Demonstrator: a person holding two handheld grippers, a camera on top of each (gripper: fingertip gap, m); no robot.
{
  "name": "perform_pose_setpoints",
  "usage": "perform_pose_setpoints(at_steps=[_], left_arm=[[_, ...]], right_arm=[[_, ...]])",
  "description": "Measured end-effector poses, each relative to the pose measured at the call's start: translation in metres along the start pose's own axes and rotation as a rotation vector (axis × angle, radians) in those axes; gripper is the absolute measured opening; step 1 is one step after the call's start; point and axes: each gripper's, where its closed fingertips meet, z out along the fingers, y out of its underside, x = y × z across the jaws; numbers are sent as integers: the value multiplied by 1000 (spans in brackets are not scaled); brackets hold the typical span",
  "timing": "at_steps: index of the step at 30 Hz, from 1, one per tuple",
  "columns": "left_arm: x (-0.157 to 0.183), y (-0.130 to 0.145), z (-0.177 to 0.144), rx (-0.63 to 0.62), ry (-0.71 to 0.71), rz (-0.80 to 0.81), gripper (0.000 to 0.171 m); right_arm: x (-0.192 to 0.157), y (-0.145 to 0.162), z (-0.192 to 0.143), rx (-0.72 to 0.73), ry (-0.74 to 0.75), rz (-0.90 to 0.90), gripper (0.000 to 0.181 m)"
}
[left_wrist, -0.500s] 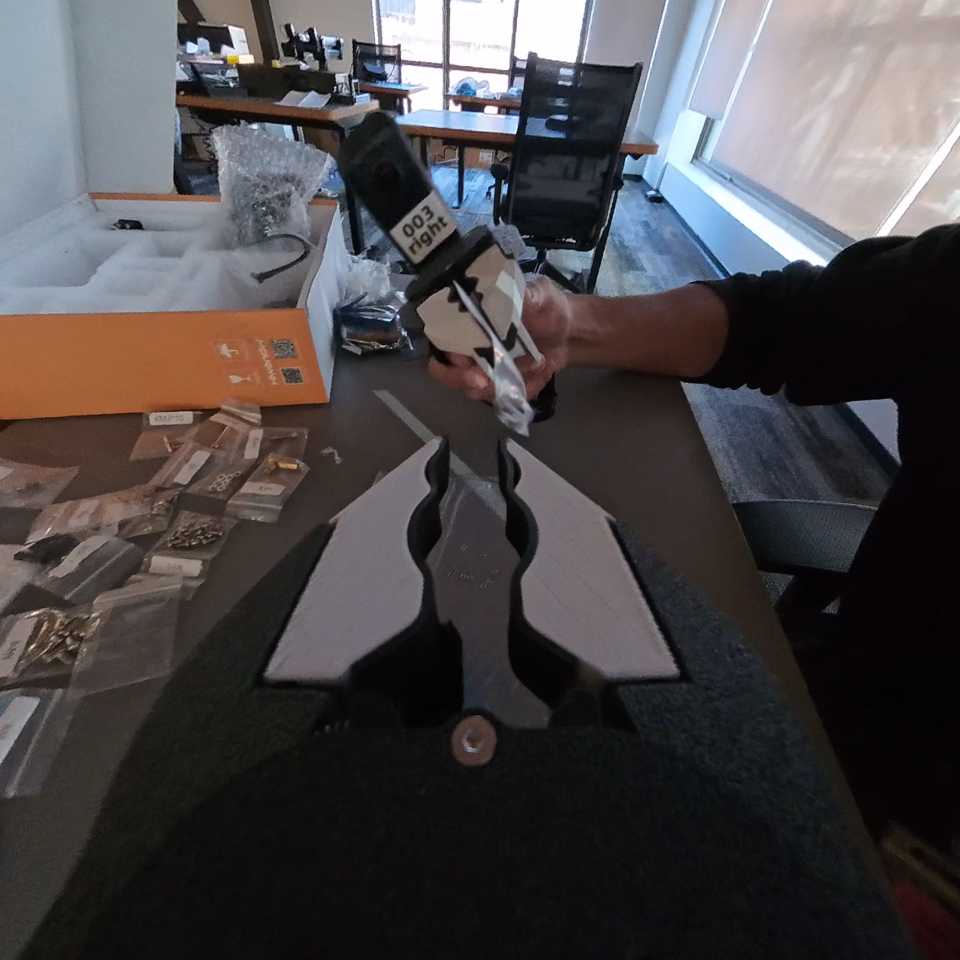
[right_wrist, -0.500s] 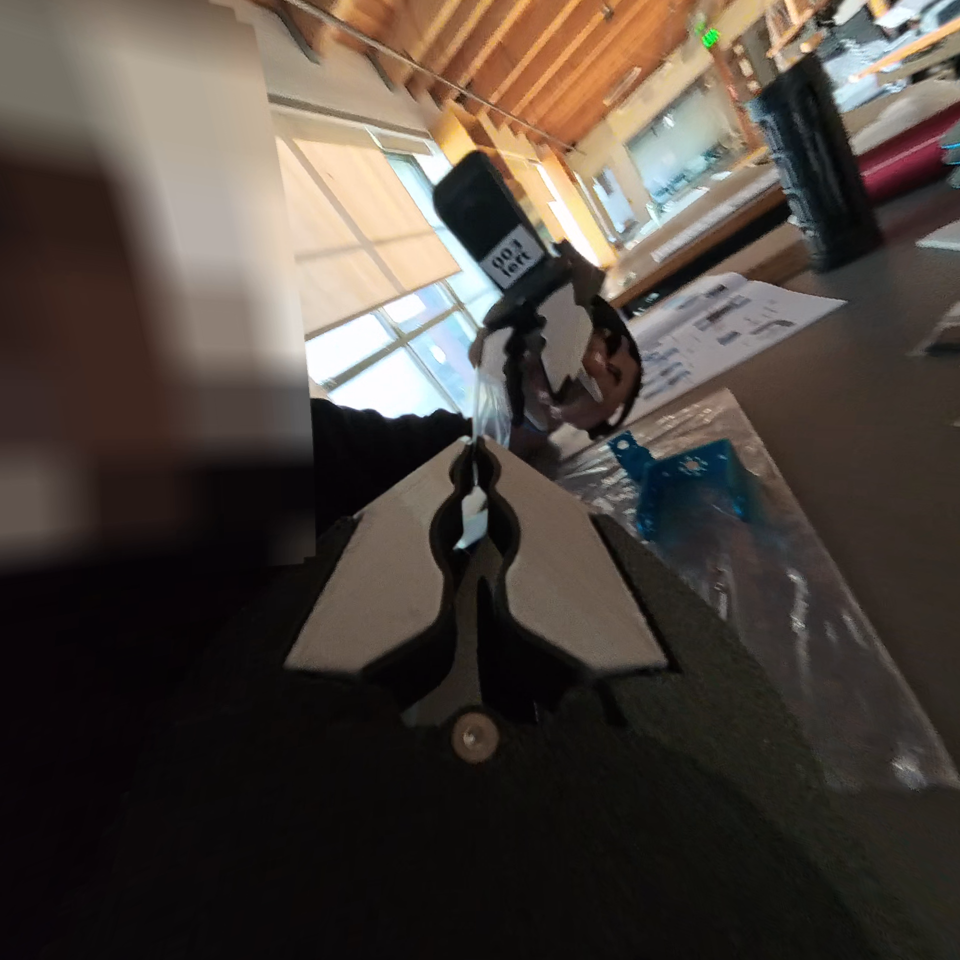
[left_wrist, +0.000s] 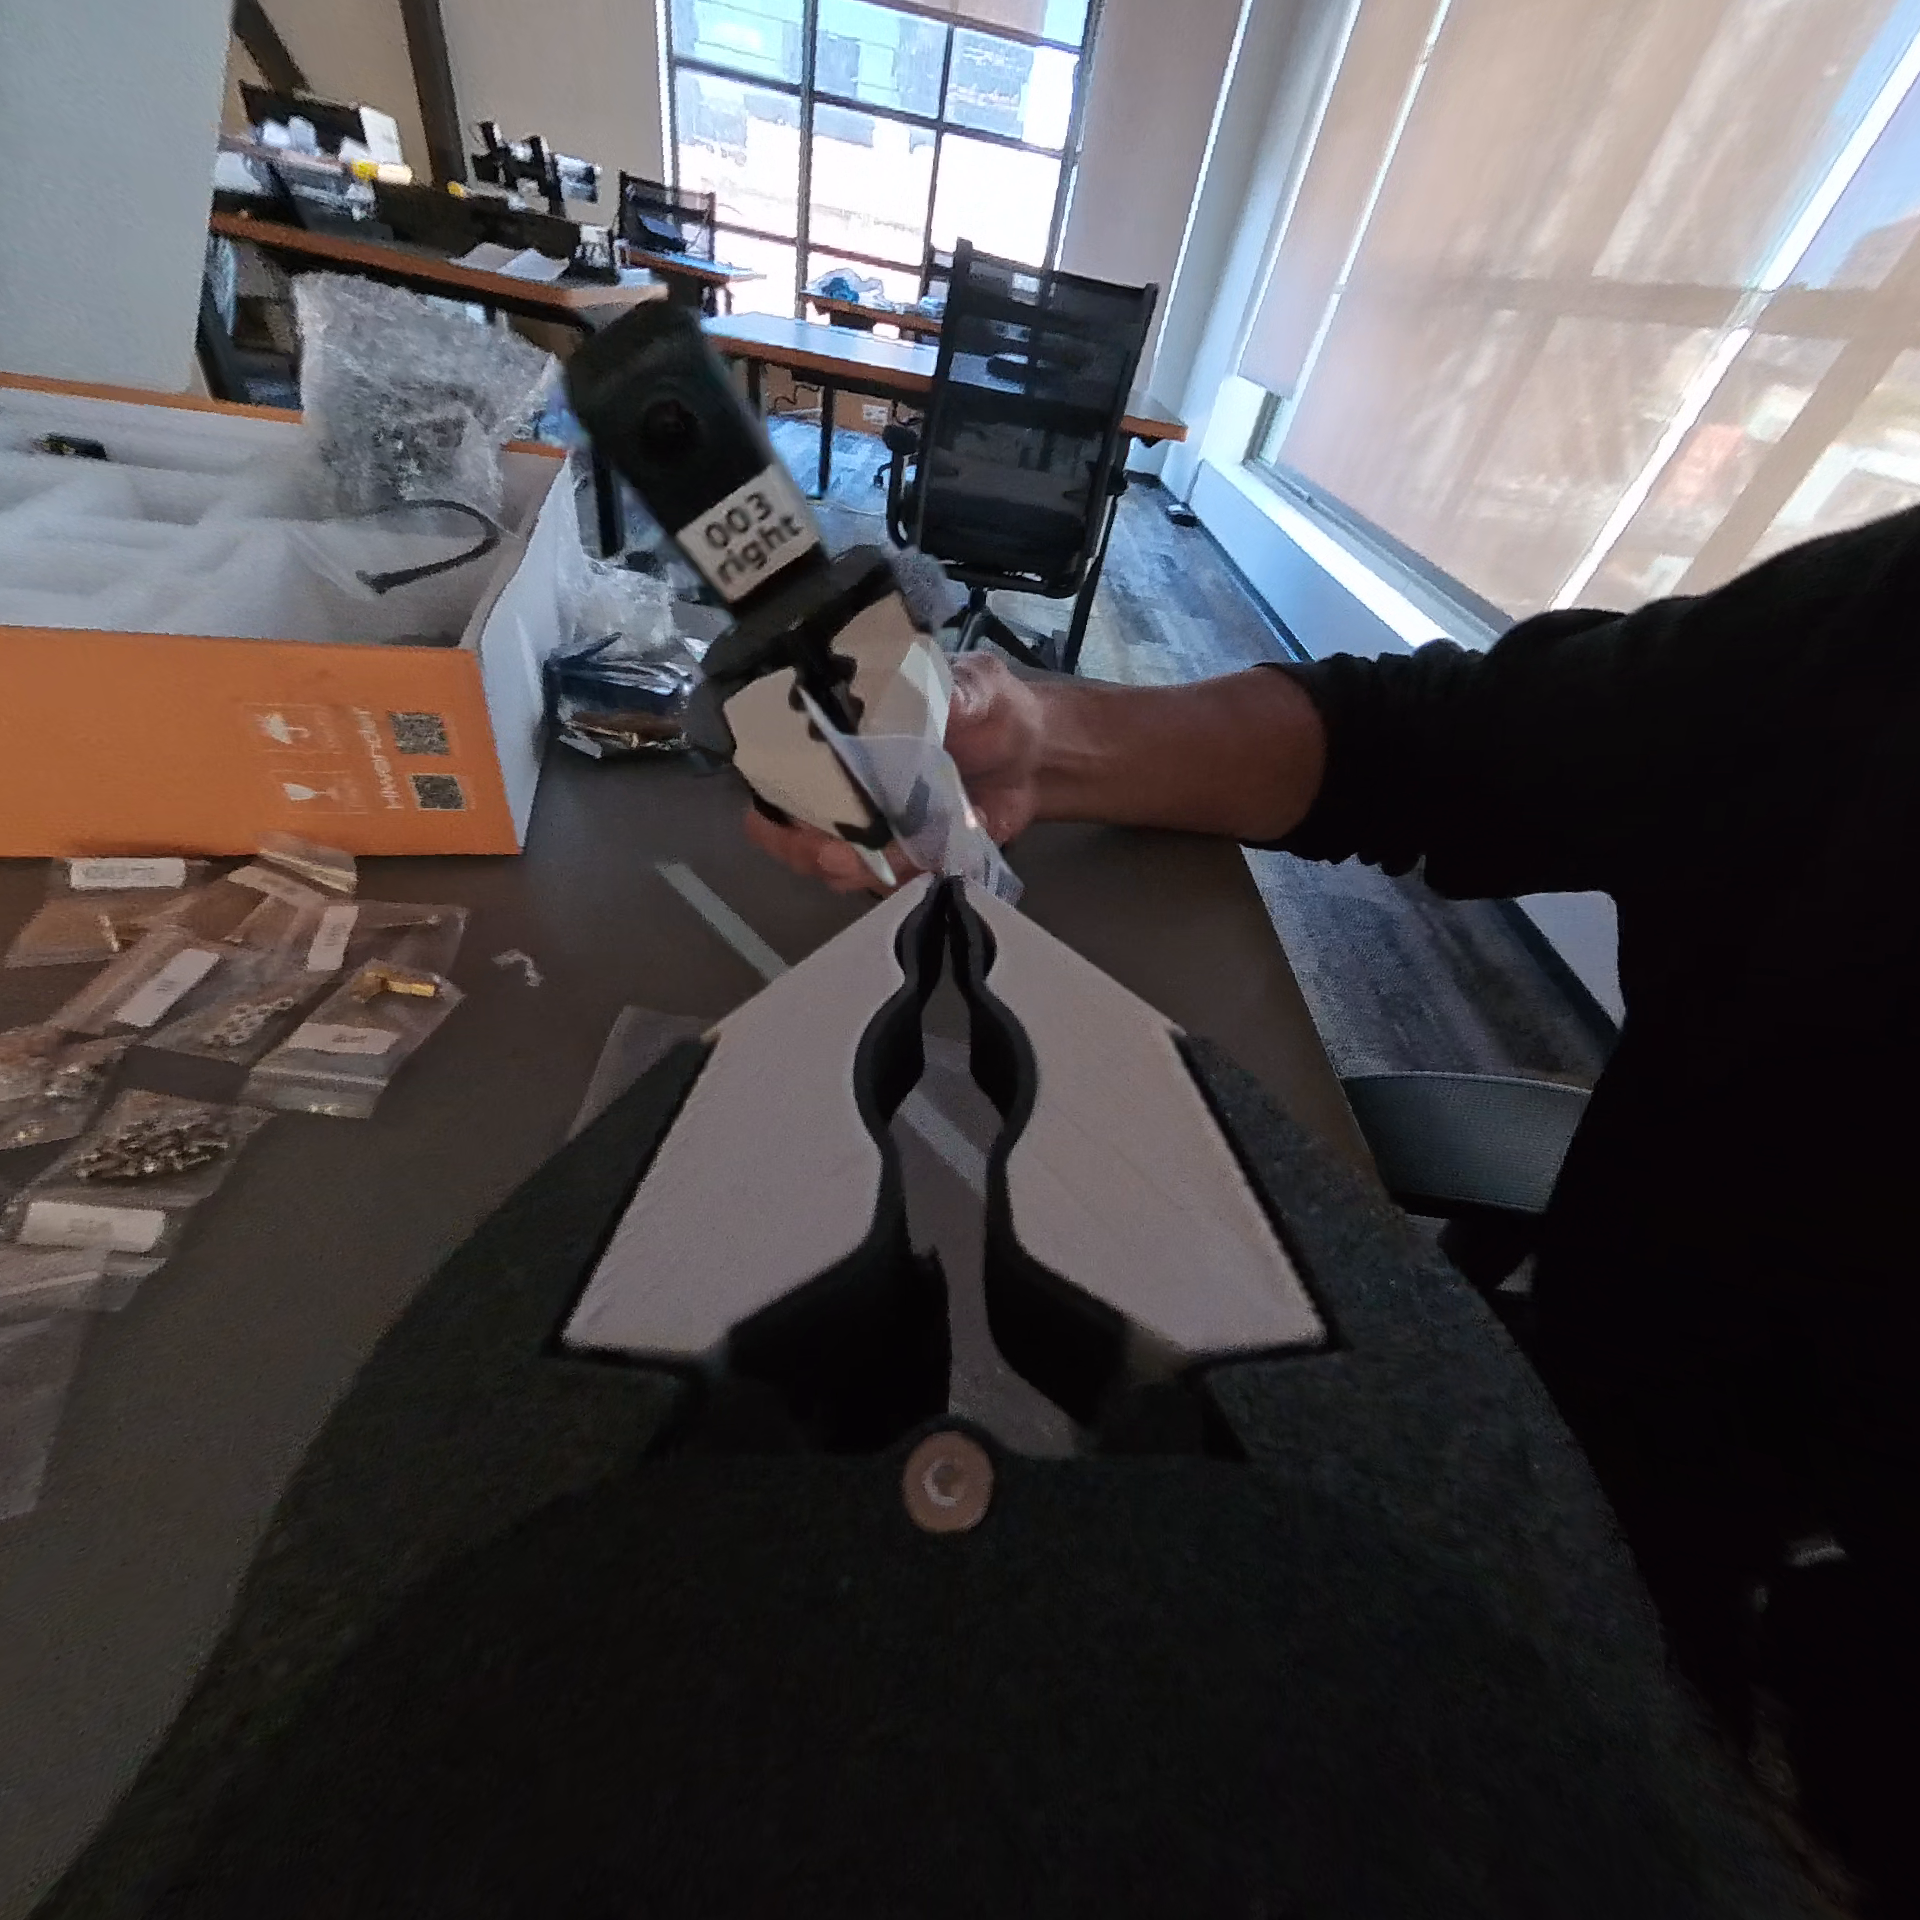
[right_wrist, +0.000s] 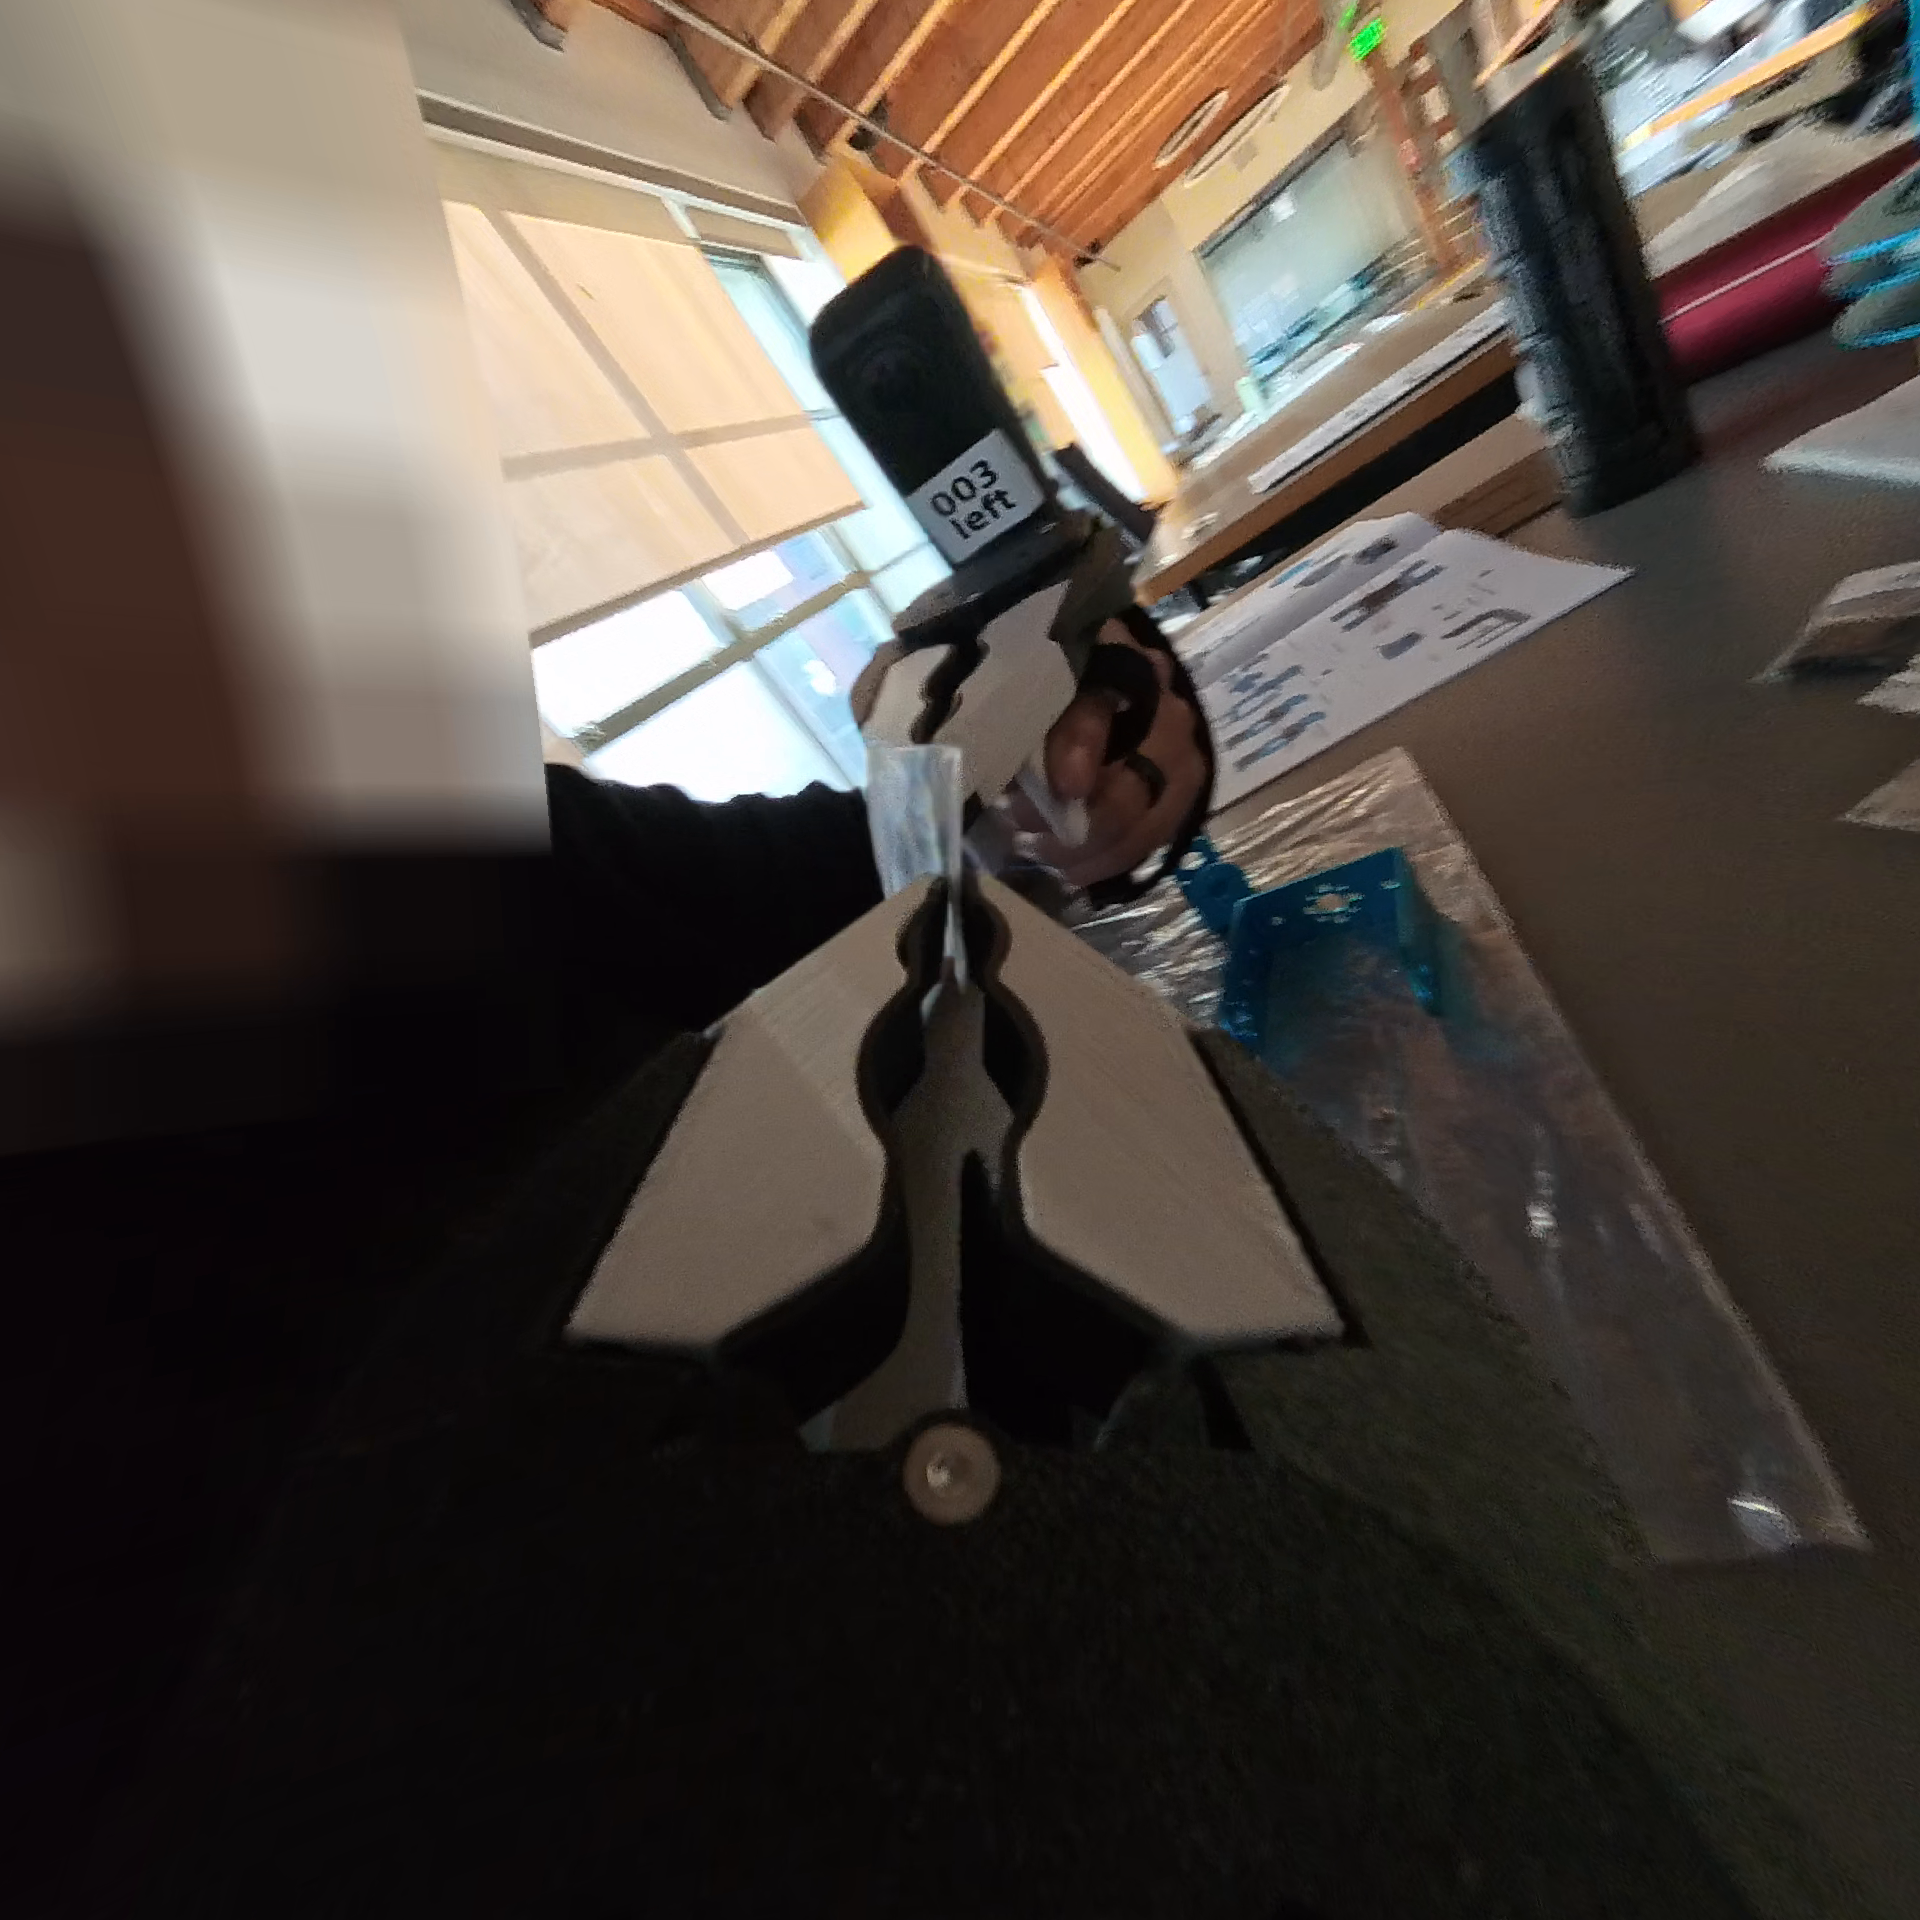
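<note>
A small clear plastic bag (left_wrist: 920, 795) hangs in the air between my two grippers, above the dark table (left_wrist: 436, 1195). My left gripper (left_wrist: 943, 891) has its jaws closed and its tips pinch the bag's lower edge. My right gripper (left_wrist: 906, 857), held by a hand (left_wrist: 1003, 743), is shut on the same bag. In the right wrist view the bag (right_wrist: 914, 821) runs from the right gripper (right_wrist: 951, 920) up to the left gripper (right_wrist: 894, 732), which meets its far end. That view is blurred.
An open orange box (left_wrist: 260, 748) with white foam stands at the left. Several small bags of hardware (left_wrist: 208, 1049) lie before it. A black chair (left_wrist: 1029, 436) stands behind. A blue metal bracket (right_wrist: 1340, 966) in clear wrap and a printed sheet (right_wrist: 1382, 623) lie on the table. My two grippers' fingertips are within a few centimetres of each other.
My left gripper was open over the table; it has risen to the bag and shut on its lower edge. The right gripper has kept its hold on the bag.
</note>
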Motion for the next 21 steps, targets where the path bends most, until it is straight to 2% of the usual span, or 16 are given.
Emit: perform_pose_setpoints(at_steps=[1, 3, 6, 7, 10, 12, 14, 18, 21], left_arm=[[-3, 2, 0, -17, -11, -27, 0], [-16, 10, -3, -90, -64, -93, 0], [-38, 20, -11, -153, -156, -208, 0], [-43, 24, -13, -171, -168, -251, 0], [-46, 36, -14, -220, -159, -333, 0], [-44, 42, -12, -248, -144, -360, 0], [-40, 44, -11, -261, -125, -388, 0], [-36, 48, -10, -282, -110, -412, 0], [-33, 50, -8, -291, -89, -428, 0]], right_arm=[[6, -3, -1, 1, 65, -53, 14], [16, -9, -8, -45, 256, -259, 52], [25, -5, -15, -287, 601, -737, 84], [27, 1, -11, -386, 681, -866, 89], [37, 11, 6, -599, 882, -1235, 87], [50, 16, 12, -723, 953, -1384, 79], [58, 26, 17, -789, 934, -1376, 74], [51, 26, 27, -768, 897, -1405, 49], [56, 27, 27, -818, 921, -1410, 47]])
